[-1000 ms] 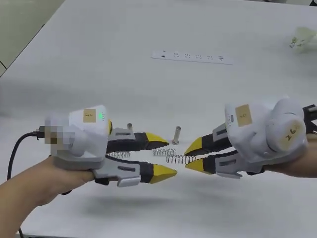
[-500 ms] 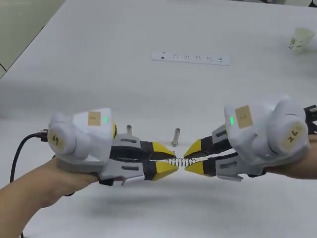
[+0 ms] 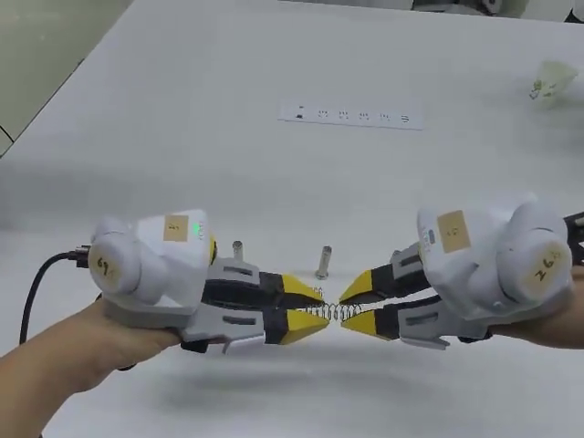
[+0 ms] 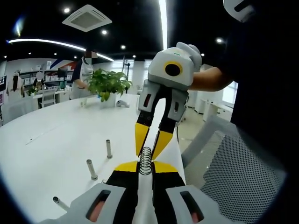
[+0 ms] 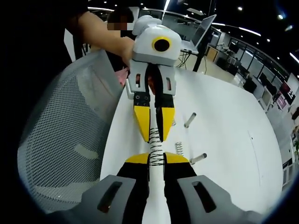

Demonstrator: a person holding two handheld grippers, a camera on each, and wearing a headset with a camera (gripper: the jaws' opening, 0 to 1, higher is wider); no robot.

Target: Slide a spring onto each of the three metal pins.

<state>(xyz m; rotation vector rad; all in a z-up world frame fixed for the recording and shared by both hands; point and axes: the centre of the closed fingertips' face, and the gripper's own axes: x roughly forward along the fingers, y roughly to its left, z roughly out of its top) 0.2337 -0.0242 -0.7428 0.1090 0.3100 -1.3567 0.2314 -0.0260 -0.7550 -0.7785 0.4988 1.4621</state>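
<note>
– Steel spring [image 3: 330, 311] first: where does it sit?

– Off the tabletop [image 3: 274, 55], strung between the two grippers. The left gripper [image 3: 315, 308] has its jaws narrowed onto one end and the right gripper [image 3: 349, 310] pinches the other. Their yellow tips face each other and nearly meet.

– And its long axis?

– Level, running side to side from one gripper to the other. That is the catch: the pins stand upright, so coil and pin lie crosswise.

– Which pin is closest?

– The near pin [image 3: 323, 260], just beyond the middle of the spring on the side away from the person, about as close to one gripper as to the other. A second pin [image 3: 238, 248] stands behind the left gripper. The left gripper view has a third pin [image 4: 58, 203] at its lower edge, and I cannot tell whether it stands or leans.

– Any pin wearing a spring?

– None that I can make out. A loose spring [image 5: 178, 148] lies on the tabletop beside the pins.

– The next move, as you judge it?

– One gripper lets go. The other tips the coil upright, free end down, over the near pin.
</note>
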